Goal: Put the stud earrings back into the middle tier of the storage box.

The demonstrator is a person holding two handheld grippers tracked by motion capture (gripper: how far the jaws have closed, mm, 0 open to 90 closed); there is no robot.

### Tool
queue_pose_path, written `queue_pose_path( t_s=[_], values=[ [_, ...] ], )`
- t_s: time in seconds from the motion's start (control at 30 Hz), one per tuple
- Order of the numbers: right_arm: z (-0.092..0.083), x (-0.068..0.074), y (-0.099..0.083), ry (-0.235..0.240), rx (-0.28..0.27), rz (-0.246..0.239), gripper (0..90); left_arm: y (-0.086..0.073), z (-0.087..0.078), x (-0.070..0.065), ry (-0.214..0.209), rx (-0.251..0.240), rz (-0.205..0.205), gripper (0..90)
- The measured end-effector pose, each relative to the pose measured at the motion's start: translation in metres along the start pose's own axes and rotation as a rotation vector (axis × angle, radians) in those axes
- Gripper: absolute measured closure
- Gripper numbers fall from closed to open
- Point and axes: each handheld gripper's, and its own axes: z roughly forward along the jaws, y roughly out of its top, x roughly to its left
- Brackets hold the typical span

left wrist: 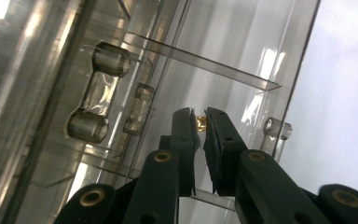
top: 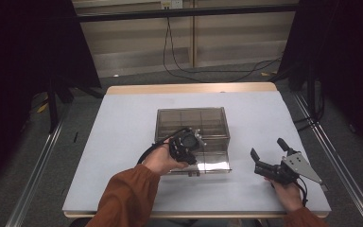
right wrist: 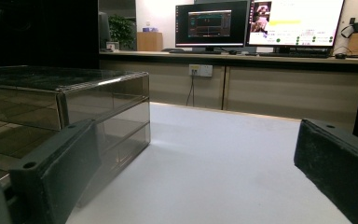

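Your left gripper sits over the front of the clear drawer box at the table's middle. Its jaws are nearly closed with a small gold bit between the tips, likely so you can work 1 drawer, which stands pulled out toward you. I cannot tell if the pads press on it. Your right gripper rests wide open and empty, well right of the box, probably to stay clear.

1. I see a lab or office: monitors lit on a desk.
2. Wall socket, loose cables on the floor, black curtains around the white table.
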Motion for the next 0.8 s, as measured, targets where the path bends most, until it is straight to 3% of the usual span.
queue_pose_path(
  t_s=[0.2, 0.33, 0.37, 0.5, 0.8],
  values=[
    [0.000, 0.000, 0.000, 0.000, 0.000, -0.001, 0.2, -0.008, -0.008, -0.001, -0.004, -0.051, -0.018, 82.3],
    [0.000, 0.000, 0.000, 0.000, 0.000, -0.001, 0.2, -0.026, -0.019, 0.001, -0.002, -0.144, -0.046, 82.3],
    [0.000, 0.000, 0.000, 0.000, 0.000, -0.001, 0.2, -0.026, -0.019, 0.001, -0.002, -0.144, -0.046, 82.4],
    [0.000, 0.000, 0.000, 0.001, 0.001, -0.001, 0.2, -0.044, -0.028, 0.002, -0.009, -0.229, -0.094, 83.1],
    [0.000, 0.000, 0.000, 0.000, -0.001, -0.003, 0.2, -0.058, -0.033, 0.004, -0.007, -0.272, -0.116, 83.5]
  ],
)
